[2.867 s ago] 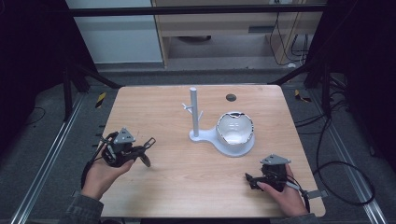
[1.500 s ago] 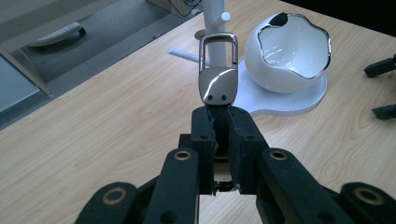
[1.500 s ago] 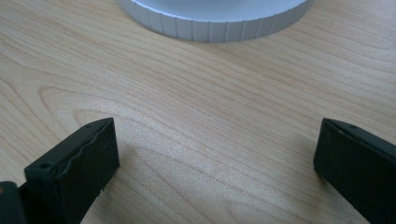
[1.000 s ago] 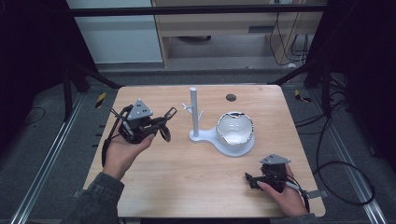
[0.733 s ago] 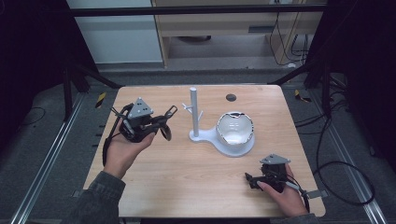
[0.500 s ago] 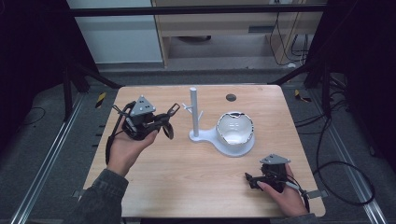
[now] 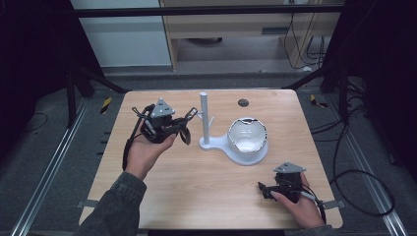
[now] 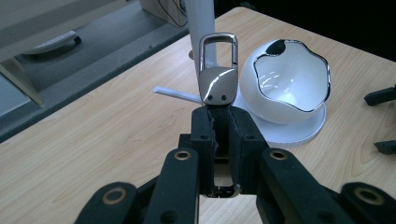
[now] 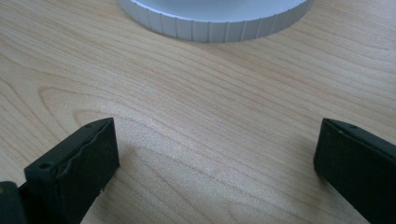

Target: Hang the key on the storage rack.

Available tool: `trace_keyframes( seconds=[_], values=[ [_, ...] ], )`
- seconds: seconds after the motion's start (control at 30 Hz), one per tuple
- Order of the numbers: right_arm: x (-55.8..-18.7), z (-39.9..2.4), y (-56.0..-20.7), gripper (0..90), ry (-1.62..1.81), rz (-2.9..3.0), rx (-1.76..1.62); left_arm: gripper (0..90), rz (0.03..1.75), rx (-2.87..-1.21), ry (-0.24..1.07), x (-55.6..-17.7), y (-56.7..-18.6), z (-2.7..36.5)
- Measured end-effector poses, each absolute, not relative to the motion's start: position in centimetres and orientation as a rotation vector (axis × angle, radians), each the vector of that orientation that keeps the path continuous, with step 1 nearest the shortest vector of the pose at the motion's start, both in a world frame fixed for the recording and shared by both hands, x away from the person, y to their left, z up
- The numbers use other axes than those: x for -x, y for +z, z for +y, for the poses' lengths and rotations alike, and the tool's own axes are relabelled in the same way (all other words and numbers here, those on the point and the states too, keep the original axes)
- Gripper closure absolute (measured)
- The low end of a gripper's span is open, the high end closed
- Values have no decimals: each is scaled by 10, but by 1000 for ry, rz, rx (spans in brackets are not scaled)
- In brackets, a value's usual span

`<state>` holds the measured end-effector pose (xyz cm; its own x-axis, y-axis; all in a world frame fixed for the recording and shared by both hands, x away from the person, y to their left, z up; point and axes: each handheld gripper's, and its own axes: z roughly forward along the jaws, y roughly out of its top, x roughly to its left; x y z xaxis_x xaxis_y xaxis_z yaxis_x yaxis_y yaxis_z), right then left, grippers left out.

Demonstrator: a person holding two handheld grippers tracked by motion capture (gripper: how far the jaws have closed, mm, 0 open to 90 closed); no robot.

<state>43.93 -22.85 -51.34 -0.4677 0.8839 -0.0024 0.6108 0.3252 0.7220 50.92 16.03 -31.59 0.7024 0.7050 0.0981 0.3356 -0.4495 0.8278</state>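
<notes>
High view: our left claw (image 7: 189, 125) gripped a metal clip (image 8: 218, 70) just beside the post (image 7: 204, 118) and bowl (image 7: 247, 135); our right claw (image 7: 263, 190) lay open near the bench (image 7: 196, 196) front edge, bare wood between.

My left gripper (image 8: 219, 116) is black, its jaws closed on a shiny silver key clip (image 8: 218, 70) with two small dark rivets. My right gripper (image 9: 215, 158) has matte black jaws too, spread wide over pale wood. The table (image 7: 196, 196) is light beech-coloured with fine brown grain lines and a small dark round spot near its far edge. The stand (image 7: 204, 118) is plain white, post and ribbed round base alike. The bowl (image 8: 289, 79) on it is glossy white with a thin dark wavy rim. My sleeve (image 7: 110, 211) is dark grey-green. Each gripper carries a grey plate on top.
</notes>
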Motion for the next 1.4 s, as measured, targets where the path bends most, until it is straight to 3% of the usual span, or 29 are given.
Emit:
trace_keyframes(
  seconds=[1.4],
  values=[
    [-439,-229,-513,4,936,2200,-1322,810,856,-2064,560,-535,-355,136]
  ],
)
